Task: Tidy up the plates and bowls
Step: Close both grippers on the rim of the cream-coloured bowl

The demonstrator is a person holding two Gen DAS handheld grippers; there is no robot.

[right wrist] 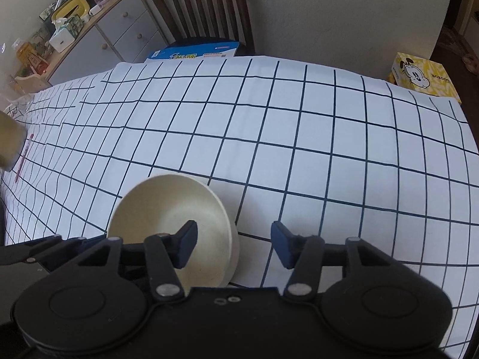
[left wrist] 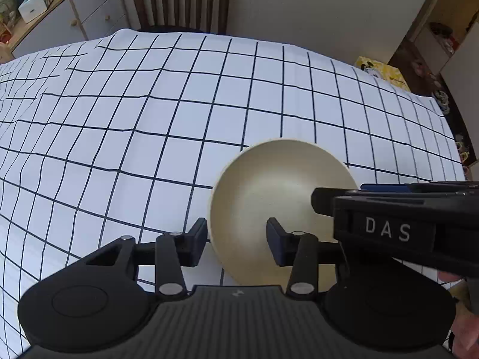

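Two-handed approach to a single cream bowl (left wrist: 281,191), which stood upright on the checked tablecloth (left wrist: 149,119), mouth upward, directly under and ahead of both tools. Being round, the bowl offered no long axis and no preferred heading; the governing relation was therefore that of each pair of jaws to the rim. The left gripper (left wrist: 238,236) straddled the bowl's left wall: its outer finger (left wrist: 199,239) stood just beside the outside of the wall, perhaps touching it, while its inner finger (left wrist: 277,239) hung within the hollow, apart from the wall. The right gripper (right wrist: 233,242) straddled the opposite, right wall in mirror fashion, with its inner finger (right wrist: 187,245) over the hollow and its outer finger (right wrist: 281,245) out over the cloth, clear of the rim. Both tools were thus partly spread, with the rim between the jaws but not yet pinched; neither was grasping anything. The two hands were equally near, one at each side, and the line joining them ran across the bowl's mouth. A firm lift would probably have called for each pair of jaws to close squarely across its wall, since an uneven pinch could have tipped the bowl. A pale object at the far left edge of the right wrist view was too blurred to identify.
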